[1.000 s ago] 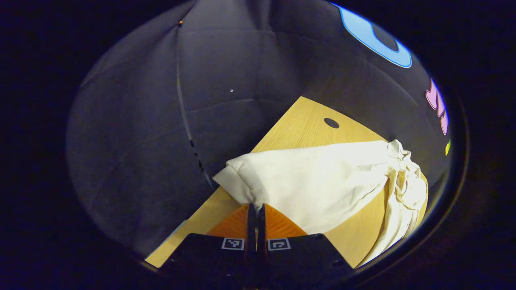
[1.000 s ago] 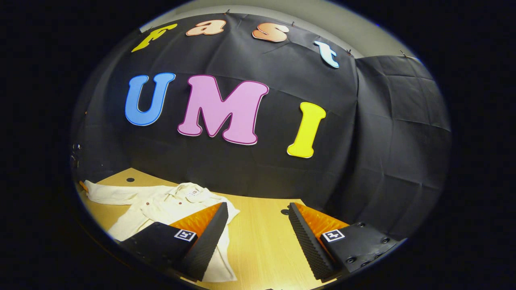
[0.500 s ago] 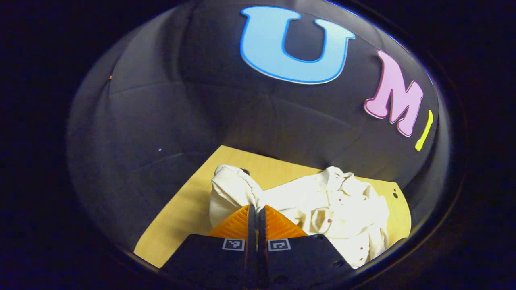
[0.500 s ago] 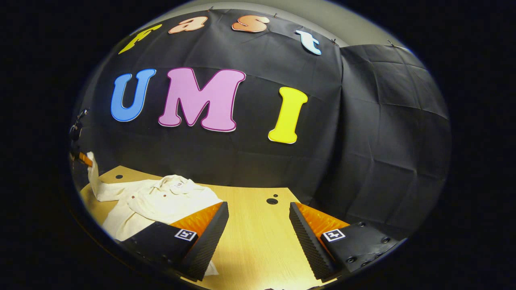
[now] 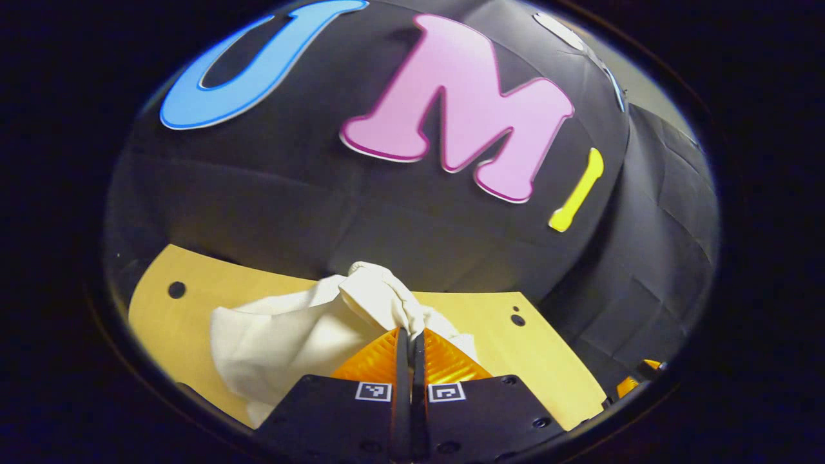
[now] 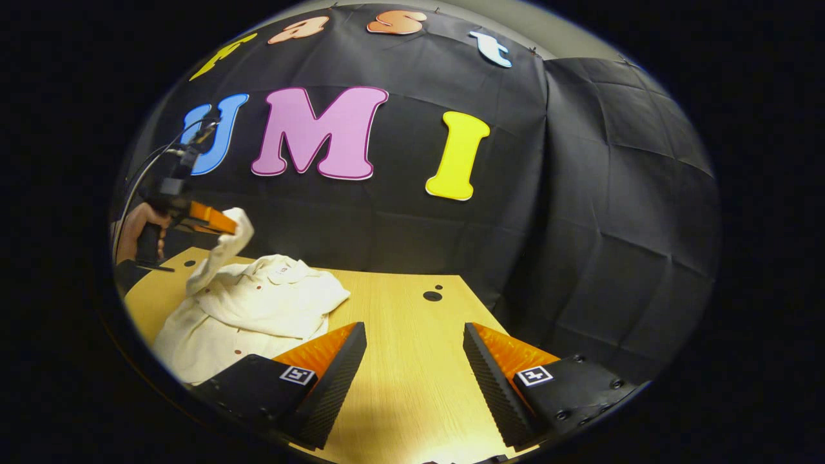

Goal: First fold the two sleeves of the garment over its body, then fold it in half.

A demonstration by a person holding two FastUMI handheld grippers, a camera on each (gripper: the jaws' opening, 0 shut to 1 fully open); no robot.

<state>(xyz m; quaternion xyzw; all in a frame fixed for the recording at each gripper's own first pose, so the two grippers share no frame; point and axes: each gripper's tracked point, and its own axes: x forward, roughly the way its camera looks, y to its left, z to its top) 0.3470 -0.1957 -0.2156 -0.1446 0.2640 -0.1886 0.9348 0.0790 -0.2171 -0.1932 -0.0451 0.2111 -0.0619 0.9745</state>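
Low in the left gripper view, centre-left, we see the cream garment on the wooden table, one sleeve bunched and pulled up off the body toward the middle of the frame. Our left gripper is clenched on that sleeve: both fingers meet with almost no gap at bottom centre, and the cloth comes out right at their tips.

Same garment in the right gripper view sits lower left, collar toward the wall, small dark buttons down the front (the near sleeve looks already laid over the body, can't be sure). The lifted sleeve rises from the shirt's left side of frame up to the left gripper, held in the air at the left edge by a hand; a cable loops up from it in the upper left.

Right gripper is released, fingers wide apart at the bottom of its own view, nothing between them but bare table. Its left-of-frame finger overlaps the garment's lower edge in the picture; touching or above it, we cannot tell.

Table has small dark holes: one pair centre of the right gripper view, one at left in the left gripper view. Black cloth wall behind everything.
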